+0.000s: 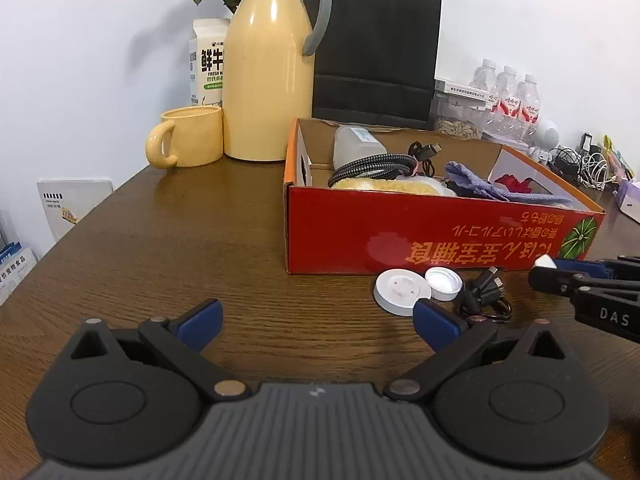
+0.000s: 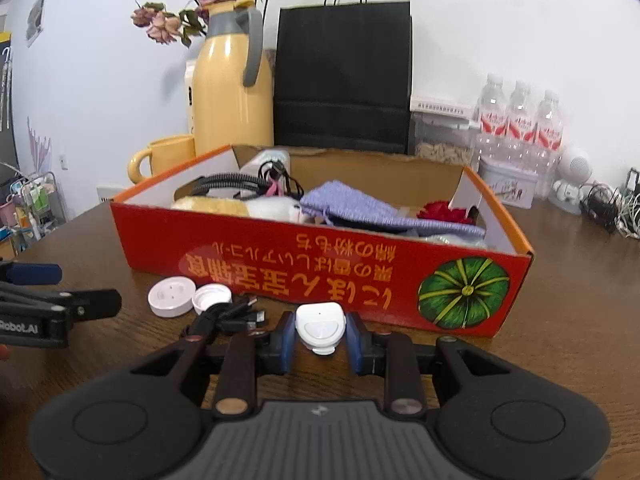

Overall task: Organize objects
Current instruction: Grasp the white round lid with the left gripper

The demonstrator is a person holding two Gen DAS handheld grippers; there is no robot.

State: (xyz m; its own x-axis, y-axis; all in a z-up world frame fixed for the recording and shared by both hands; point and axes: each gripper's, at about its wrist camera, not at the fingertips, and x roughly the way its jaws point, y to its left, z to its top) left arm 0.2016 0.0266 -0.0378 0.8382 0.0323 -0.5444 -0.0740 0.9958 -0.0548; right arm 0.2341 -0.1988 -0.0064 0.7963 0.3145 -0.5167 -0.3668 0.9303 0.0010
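Note:
A red cardboard box (image 1: 420,236) (image 2: 280,252) stands on the brown table and holds cables, a purple cloth, a plush toy and a bottle. In front of it lie a white round disc (image 1: 402,292) (image 2: 171,296), a white cap (image 1: 443,283) (image 2: 212,299) and a black multi-plug cable (image 1: 486,296) (image 2: 236,314). My right gripper (image 2: 320,334) is shut on a small white device (image 2: 321,327), just before the box; it shows at the right of the left wrist view (image 1: 546,266). My left gripper (image 1: 318,322) is open and empty, left of the small items.
A yellow thermos (image 1: 268,76), a yellow mug (image 1: 188,136), a milk carton (image 1: 208,64) and a black paper bag (image 1: 376,52) stand behind the box. Water bottles (image 2: 520,120), a tin (image 2: 508,186) and tangled cables (image 2: 612,204) are at the back right.

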